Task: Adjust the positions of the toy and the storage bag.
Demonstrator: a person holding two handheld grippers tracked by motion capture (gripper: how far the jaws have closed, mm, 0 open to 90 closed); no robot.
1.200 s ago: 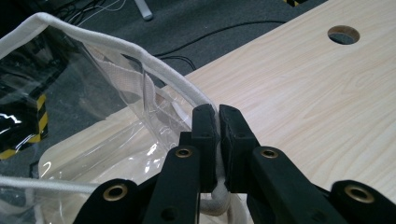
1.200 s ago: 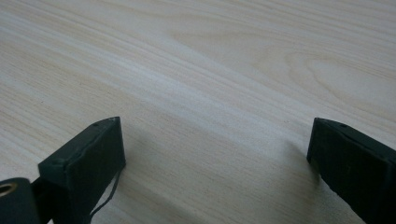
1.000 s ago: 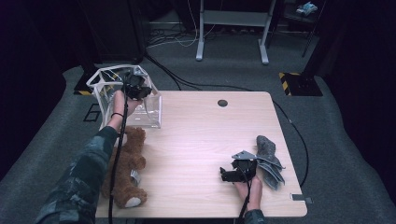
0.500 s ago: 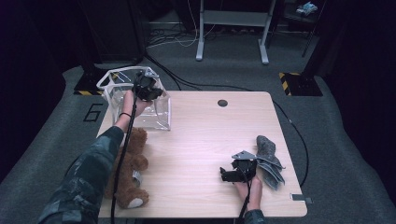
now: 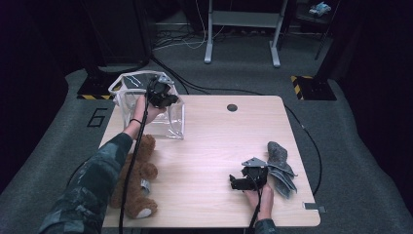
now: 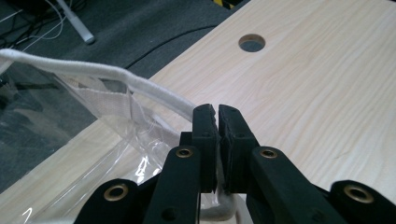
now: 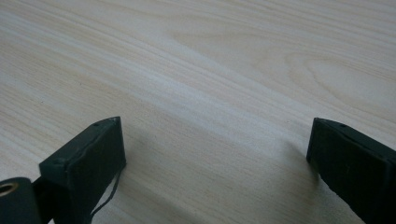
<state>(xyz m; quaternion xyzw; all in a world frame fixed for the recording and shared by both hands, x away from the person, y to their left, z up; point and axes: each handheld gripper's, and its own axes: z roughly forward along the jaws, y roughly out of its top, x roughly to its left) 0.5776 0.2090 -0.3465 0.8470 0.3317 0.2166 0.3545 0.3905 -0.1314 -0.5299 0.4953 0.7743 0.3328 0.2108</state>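
Observation:
A clear plastic bag [image 5: 146, 114] with a white corded rim [image 6: 100, 74] stands at the table's far left corner. My left gripper [image 5: 163, 97] is shut on that rim at the bag's right side; in the left gripper view [image 6: 217, 114] the jaws pinch the white cord and the clear film. A brown teddy bear [image 5: 139, 178] lies at the near left, under the person's left forearm. My right gripper [image 5: 234, 183] rests low over bare wood at the near right, open, with nothing between its jaws [image 7: 215, 149]. A crumpled grey cloth [image 5: 280, 165] lies just right of it.
The wooden table [image 5: 209, 141] has a round cable hole [image 5: 232, 107] near its far edge. A small metal tag [image 5: 311, 206] lies at the near right corner. Cables and desk legs stand on the floor beyond.
My left gripper has carried the bag's rim to the right and the bag has shifted further onto the table. The right gripper has stayed put.

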